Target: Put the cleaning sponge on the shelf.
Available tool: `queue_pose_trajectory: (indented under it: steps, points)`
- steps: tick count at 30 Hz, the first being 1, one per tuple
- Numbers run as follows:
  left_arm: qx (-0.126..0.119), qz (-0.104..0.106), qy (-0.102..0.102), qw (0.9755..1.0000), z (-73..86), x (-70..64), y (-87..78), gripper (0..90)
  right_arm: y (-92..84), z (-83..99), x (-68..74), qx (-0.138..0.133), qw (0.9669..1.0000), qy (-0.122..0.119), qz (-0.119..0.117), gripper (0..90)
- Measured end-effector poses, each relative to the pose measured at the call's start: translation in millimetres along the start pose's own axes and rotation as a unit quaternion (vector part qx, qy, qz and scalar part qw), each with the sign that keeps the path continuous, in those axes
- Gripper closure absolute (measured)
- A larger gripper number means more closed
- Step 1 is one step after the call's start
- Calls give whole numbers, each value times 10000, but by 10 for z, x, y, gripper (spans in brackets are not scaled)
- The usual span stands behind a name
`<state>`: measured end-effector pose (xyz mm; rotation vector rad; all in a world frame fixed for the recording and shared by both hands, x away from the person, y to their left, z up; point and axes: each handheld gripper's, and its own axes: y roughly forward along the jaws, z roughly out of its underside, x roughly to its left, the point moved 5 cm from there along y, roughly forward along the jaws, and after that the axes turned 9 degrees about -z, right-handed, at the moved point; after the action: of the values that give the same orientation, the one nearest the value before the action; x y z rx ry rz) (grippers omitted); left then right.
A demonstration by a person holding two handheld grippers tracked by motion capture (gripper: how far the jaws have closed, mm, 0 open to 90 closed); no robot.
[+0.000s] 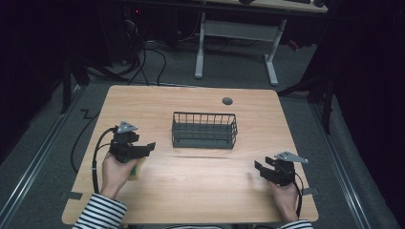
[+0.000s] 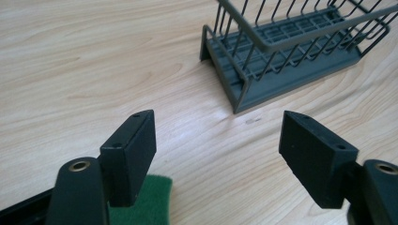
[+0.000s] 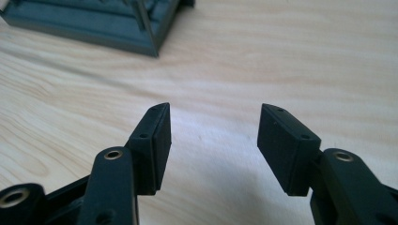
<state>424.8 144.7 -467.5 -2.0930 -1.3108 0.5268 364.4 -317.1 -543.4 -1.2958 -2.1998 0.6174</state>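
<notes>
Basket [image 1: 204, 130], a dark grey wire rack with a slatted floor and upright bars, stands on the tabletop [image 1: 191, 191] a little behind its middle, long side toward the person, and nothing shows inside it. In the left gripper view its near corner [image 2: 239, 101] sits ahead and to the right of the jaws. The light wood tabletop has wide bare stretches in front of the basket and between the two hands, and a small round grey cap [image 1: 227, 100] lies near the far edge. The left hand-held gripper [image 1: 143, 148] hovers near the left edge, jaws spread wide with nothing between them, pointing toward the basket. The right hand-held gripper [image 1: 260, 168] sits near the front right corner, jaws also wide apart and gripping nothing, over bare wood. A green sponge [image 2: 150, 201] lies on the tabletop just under the left hand-held gripper, its corner peeking beside the left jaw.
</notes>
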Motion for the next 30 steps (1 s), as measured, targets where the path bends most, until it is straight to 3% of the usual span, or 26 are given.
queue_pose_trajectory:
  steps: [3,7,8,13,16,22,30]
  points:
    - [57,-54,-23,10000,68,32,-9,263,28,149,-58,119,9998,19,162,444]
    - [137,-215,-56,9997,159,94,-18,255,27,202,-90,167,9996,18,244,441]
    - [170,-241,-70,9995,189,116,-20,250,16,204,-96,142,9992,-62,372,436]
    - [334,-439,-70,9985,319,199,-1,223,42,213,-82,330,9975,-264,573,403]
    - [485,-531,-106,9974,410,264,25,213,40,212,-93,329,9977,-208,560,399]
    - [741,-610,-376,9947,556,402,119,217,40,213,-93,331,9974,-195,607,385]
    - [1068,-618,-458,9913,625,446,264,170,41,214,-99,346,9973,-160,626,352]
